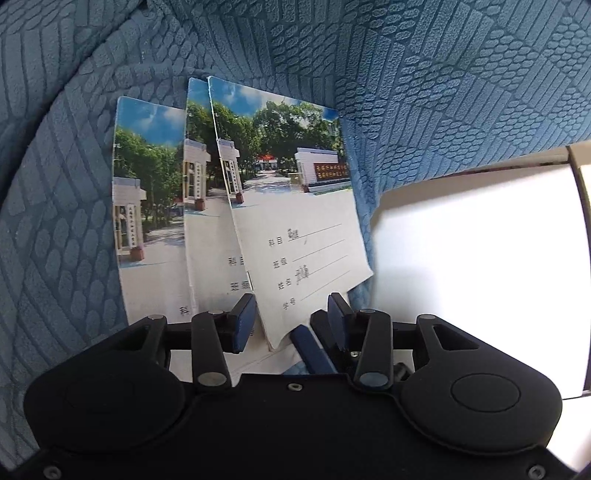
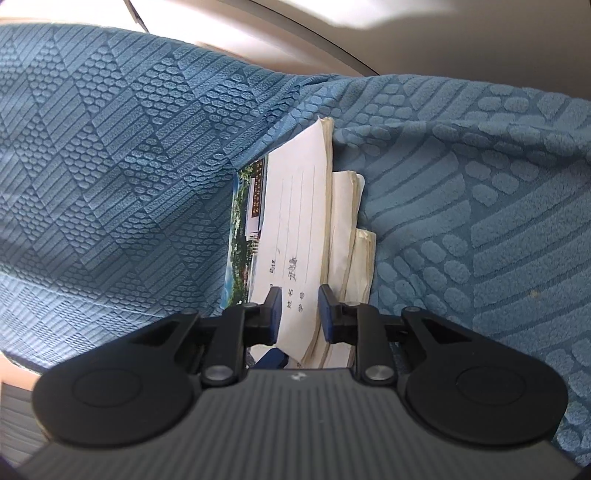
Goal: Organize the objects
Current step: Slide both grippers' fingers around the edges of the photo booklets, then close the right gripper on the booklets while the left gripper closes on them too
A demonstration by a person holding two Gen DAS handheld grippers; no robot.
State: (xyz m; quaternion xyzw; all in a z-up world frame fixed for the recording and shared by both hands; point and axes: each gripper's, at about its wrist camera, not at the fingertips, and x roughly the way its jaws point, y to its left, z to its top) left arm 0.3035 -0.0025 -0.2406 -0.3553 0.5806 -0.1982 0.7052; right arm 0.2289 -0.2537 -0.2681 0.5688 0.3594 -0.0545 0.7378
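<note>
Three notebooks with a photo of a tree-lined gate on their covers lie fanned out on blue fabric. In the left wrist view the top notebook overlaps a second and a third. My left gripper straddles the top notebook's near corner, and its blue pads stand apart from the paper. A blue fingertip of the right gripper shows just beneath that corner. In the right wrist view the stack appears from its page edges. My right gripper has its jaws either side of the top notebook's edge, with a gap showing.
Blue textured upholstery surrounds the notebooks and rises behind them. A bright white surface lies to the right in the left wrist view. The fabric bulges up on the right of the stack, and a pale curved surface shows beyond it.
</note>
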